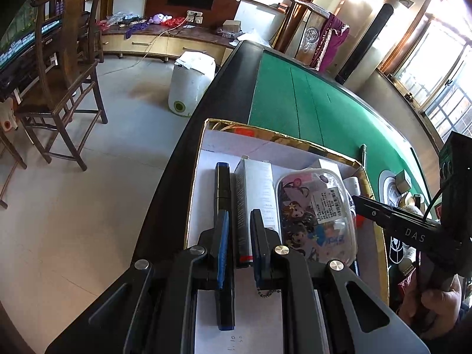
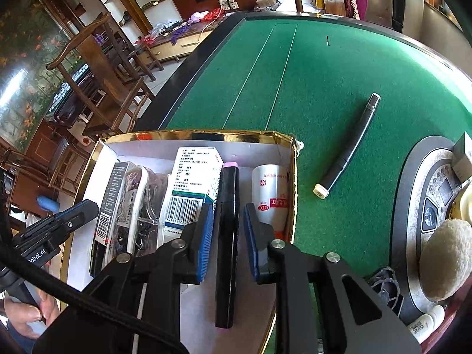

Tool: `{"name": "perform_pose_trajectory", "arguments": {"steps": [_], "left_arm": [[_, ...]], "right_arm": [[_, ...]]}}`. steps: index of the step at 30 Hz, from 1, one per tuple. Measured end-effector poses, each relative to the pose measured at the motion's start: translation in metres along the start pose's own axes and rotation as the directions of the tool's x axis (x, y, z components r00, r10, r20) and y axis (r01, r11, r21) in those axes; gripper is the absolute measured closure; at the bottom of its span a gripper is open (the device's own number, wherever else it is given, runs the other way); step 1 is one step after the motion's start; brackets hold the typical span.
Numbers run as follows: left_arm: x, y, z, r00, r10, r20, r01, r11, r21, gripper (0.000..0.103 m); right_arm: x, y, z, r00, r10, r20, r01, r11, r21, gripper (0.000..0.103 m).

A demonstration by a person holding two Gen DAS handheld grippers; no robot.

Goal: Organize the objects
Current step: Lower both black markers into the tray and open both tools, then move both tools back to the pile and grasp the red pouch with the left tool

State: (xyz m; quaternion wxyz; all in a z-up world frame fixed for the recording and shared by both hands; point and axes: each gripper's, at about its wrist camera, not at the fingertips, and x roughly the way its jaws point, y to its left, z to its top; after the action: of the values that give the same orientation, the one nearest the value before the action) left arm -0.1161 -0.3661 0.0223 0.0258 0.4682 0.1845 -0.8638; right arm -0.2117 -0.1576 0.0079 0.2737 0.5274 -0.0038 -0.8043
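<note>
Only the right wrist shows the loose pen — on felt.

Your open ground is the green counter beyond the box, bare but for one marker lying well right of it. Inside the box, cartons, a pouch, a bottle and markers lie packed side by side, leaving a free strip along the far wall. To your right, the round console crowds the counter's edge.
</note>
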Motion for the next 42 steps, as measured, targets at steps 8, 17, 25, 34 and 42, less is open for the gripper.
{"name": "perform_pose_trajectory", "arguments": {"steps": [8, 17, 25, 34, 42], "left_arm": [[-0.028, -0.022, -0.011, 0.999, -0.033, 0.031, 0.033, 0.999, 0.024, 0.091], [-0.056, -0.098, -0.053, 0.987, -0.157, 0.033, 0.148, 0.971, 0.188, 0.079], [-0.037, -0.203, -0.104, 0.969, -0.236, -0.074, 0.248, 0.919, 0.306, 0.051], [-0.001, -0.321, -0.142, 0.974, -0.126, -0.189, 0.221, 0.714, 0.665, 0.051], [0.032, -0.353, -0.139, 0.966, -0.034, -0.256, 0.23, 0.559, 0.797, 0.051]], "right_arm": [[-0.042, -0.018, -0.018, 0.996, 0.07, 0.056, -0.072, 0.997, 0.039, 0.071], [-0.128, -0.065, -0.095, 0.979, 0.149, 0.137, -0.151, 0.989, -0.001, 0.037], [-0.201, -0.152, -0.168, 0.947, 0.073, 0.312, -0.078, 0.997, 0.003, 0.023], [-0.209, -0.251, -0.192, 0.926, 0.147, 0.349, -0.222, 0.957, 0.188, 0.023], [-0.222, -0.247, -0.192, 0.899, 0.199, 0.39, -0.28, 0.946, 0.162, 0.023]]}}
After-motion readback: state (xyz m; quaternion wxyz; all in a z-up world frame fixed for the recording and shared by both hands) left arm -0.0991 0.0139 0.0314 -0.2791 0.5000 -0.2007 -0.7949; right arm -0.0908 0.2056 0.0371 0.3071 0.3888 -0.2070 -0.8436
